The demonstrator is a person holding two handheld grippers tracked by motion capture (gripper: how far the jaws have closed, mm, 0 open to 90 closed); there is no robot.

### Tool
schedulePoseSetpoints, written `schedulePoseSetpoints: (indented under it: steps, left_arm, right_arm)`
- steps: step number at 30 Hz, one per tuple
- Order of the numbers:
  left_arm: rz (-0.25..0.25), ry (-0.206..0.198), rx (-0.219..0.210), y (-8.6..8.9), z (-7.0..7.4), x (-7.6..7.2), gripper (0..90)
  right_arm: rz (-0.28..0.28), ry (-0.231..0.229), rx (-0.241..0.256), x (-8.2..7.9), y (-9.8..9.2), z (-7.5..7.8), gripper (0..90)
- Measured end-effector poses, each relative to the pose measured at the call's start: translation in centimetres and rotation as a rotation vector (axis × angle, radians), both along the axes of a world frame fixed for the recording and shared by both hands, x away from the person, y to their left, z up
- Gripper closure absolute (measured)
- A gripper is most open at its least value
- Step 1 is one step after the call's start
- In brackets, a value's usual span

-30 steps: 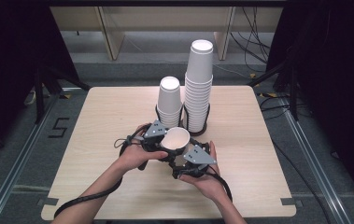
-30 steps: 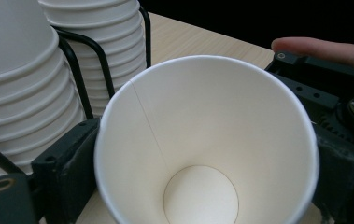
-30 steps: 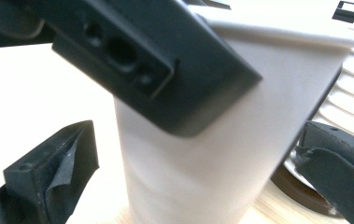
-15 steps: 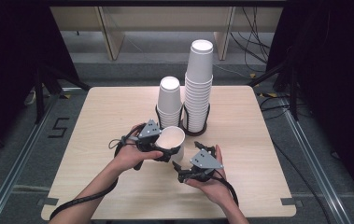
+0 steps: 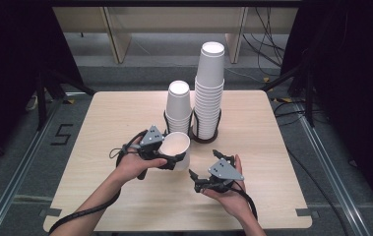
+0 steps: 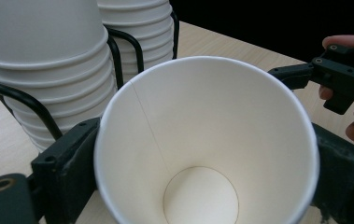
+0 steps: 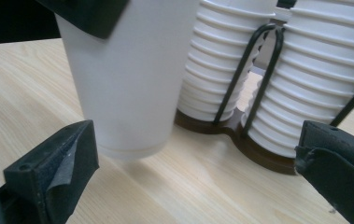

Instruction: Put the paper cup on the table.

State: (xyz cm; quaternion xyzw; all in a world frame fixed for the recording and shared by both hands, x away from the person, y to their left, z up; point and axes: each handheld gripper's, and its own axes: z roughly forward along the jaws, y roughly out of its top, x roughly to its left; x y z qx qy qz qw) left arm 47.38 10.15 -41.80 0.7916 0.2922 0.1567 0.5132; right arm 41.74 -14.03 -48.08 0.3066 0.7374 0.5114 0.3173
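A single white paper cup (image 5: 176,144) is upright just above the table, and my left gripper (image 5: 173,153) is shut on its rim sides. In the left gripper view the cup's empty inside (image 6: 202,140) sits between the two jaws. My right gripper (image 5: 204,164) is open to the cup's right and a little nearer, apart from it. The right gripper view has the cup's wall (image 7: 128,79) ahead at the left, with the jaws spread wide and nothing between them. Behind stand a short cup stack (image 5: 179,105) and a tall cup stack (image 5: 209,88).
Both stacks sit in a black wire holder (image 5: 204,138) at mid-table, just behind the held cup. Its wire loops and brown base (image 7: 258,154) are close ahead in the right gripper view. Bare wooden tabletop (image 5: 115,118) extends left, right and toward the person.
The right gripper has drawn back from the cup toward the near right. The left gripper has kept hold of the cup and turned it more upright.
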Motion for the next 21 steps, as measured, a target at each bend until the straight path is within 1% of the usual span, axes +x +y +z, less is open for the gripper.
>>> schedulePoseSetpoints:
  steps: [1, 3, 4, 5, 7, 8, 9, 10, 11, 12, 13, 14, 15, 16, 17, 20, 21]
  left_arm:
    - [-0.001, -0.002, 0.001, 0.1, 0.0, 0.0, 8.8]
    - [0.0, -0.004, -0.009, 0.2, -0.1, 0.0, 8.8]
    - [-0.001, -0.004, -0.01, 0.3, -0.2, -0.1, 8.8]
    - [0.007, -0.003, -0.003, 0.4, -0.1, -0.1, 8.8]
    - [0.006, -0.008, -0.006, 0.7, -0.2, -0.2, 8.8]
    - [0.014, -0.007, -0.008, 0.8, -0.1, -0.3, 8.8]
    - [0.01, -0.013, -0.011, 0.9, -0.1, -0.3, 8.8]
    - [0.016, -0.014, -0.006, 1.0, -0.1, -0.4, 8.8]
    - [0.014, -0.016, -0.01, 1.1, -0.1, -0.4, 8.8]
    - [0.02, -0.017, -0.008, 1.3, 0.0, -0.5, 8.8]
    - [0.019, -0.021, -0.014, 1.4, 0.0, -0.5, 8.8]
    - [0.024, -0.025, -0.007, 1.5, 0.0, -0.6, 8.8]
    - [0.023, -0.027, -0.01, 1.7, 0.0, -0.6, 8.8]
    - [0.028, -0.029, -0.006, 1.8, 0.0, -0.7, 8.8]
    - [0.029, -0.03, -0.006, 2.0, 0.0, -0.7, 8.8]
    - [0.036, -0.038, 0.002, 2.4, 0.0, -0.9, 8.8]
    - [0.042, -0.04, 0.004, 2.7, 0.0, -0.9, 8.8]
  right_arm:
    - [-0.006, -0.022, -0.01, 0.1, -0.2, 0.0, 0.4]
    - [-0.017, -0.006, 0.006, 0.0, -0.4, -0.1, 0.4]
    - [-0.014, -0.013, -0.002, 0.0, -0.6, -0.1, 0.4]
    - [-0.021, -0.002, 0.013, -0.1, -0.7, -0.1, 0.4]
    - [-0.028, 0.001, 0.008, -0.2, -1.1, -0.2, 0.4]
    - [-0.037, 0.003, 0.014, -0.2, -1.2, -0.3, 0.4]
    - [-0.036, -0.002, 0.01, -0.2, -1.4, -0.3, 0.4]
    - [-0.047, 0.006, 0.021, -0.3, -1.5, -0.3, 0.4]
    - [-0.047, 0.005, 0.019, -0.3, -1.7, -0.3, 0.4]
    - [-0.046, -0.015, 0.005, -0.3, -2.0, -0.3, 0.4]
    - [-0.058, 0.004, 0.017, -0.4, -2.1, -0.3, 0.4]
    - [-0.056, -0.015, 0.011, -0.4, -2.3, -0.3, 0.4]
    - [-0.059, -0.008, 0.016, -0.4, -2.5, -0.4, 0.4]
    - [-0.066, -0.01, 0.01, -0.5, -2.7, -0.4, 0.4]
    - [-0.072, 0.016, 0.029, -0.7, -2.7, -0.5, 0.4]
    - [-0.083, 0.006, 0.022, -0.8, -3.1, -0.6, 0.4]
    - [-0.077, 0.019, 0.031, -0.8, -3.1, -0.6, 0.4]
